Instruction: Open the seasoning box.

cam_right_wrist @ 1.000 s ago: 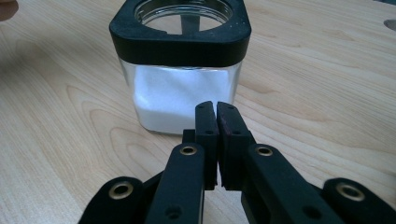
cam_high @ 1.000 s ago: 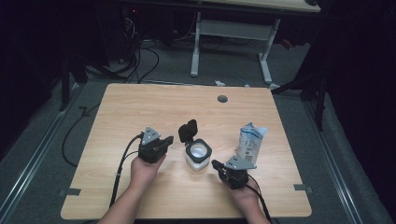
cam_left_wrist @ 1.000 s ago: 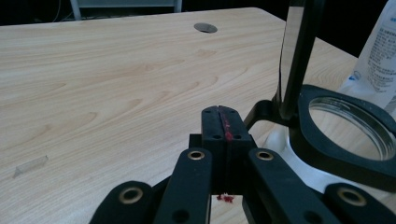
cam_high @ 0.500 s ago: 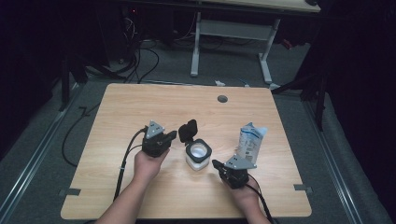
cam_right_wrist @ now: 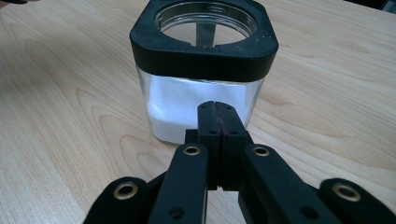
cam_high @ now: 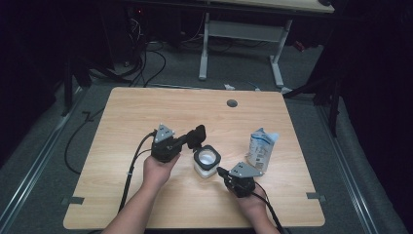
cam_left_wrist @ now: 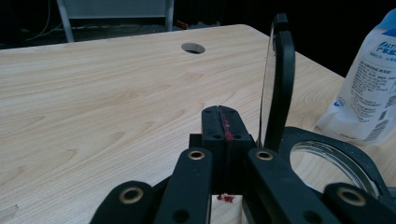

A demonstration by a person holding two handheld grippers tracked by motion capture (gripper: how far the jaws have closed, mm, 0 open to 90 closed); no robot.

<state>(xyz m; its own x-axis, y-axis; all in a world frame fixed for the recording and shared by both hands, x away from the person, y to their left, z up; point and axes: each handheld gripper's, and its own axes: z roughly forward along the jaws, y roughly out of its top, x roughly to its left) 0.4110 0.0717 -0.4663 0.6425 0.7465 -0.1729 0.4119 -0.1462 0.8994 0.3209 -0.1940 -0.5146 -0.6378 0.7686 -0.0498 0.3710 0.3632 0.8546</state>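
High view, jar: a square glass jar point(cam_high: 206, 163) with a black collar stands open near the middle of the wooden surface point(cam_high: 146, 117), white powder inside, its black hinged lid point(cam_high: 197, 136) raised on the far-left side.
High view, left gripper: the left gripper point(cam_high: 191, 141) lies just left of the jar, its tip up against the raised lid.
High view, right gripper: the right gripper point(cam_high: 220, 170) sits at the jar's near-right corner, tip close to the glass; whether it touches cannot be told.
High view, pouch: a white and blue pouch point(cam_high: 260, 148) stands upright to the right of the jar, apart from it.
Left gripper view, jaws: pressed together with nothing between them, a red smear along their seam.
Left gripper view, lid: stands edge-on and upright just right of the jaw tips, beside them and not clamped; the jar's open mouth lies lower right, the pouch farther right.
Right gripper view, jaws: fully closed on each other, empty.
Right gripper view, jar: straight ahead of the tips, which point at its lower glass wall where the white powder shows; contact cannot be told.
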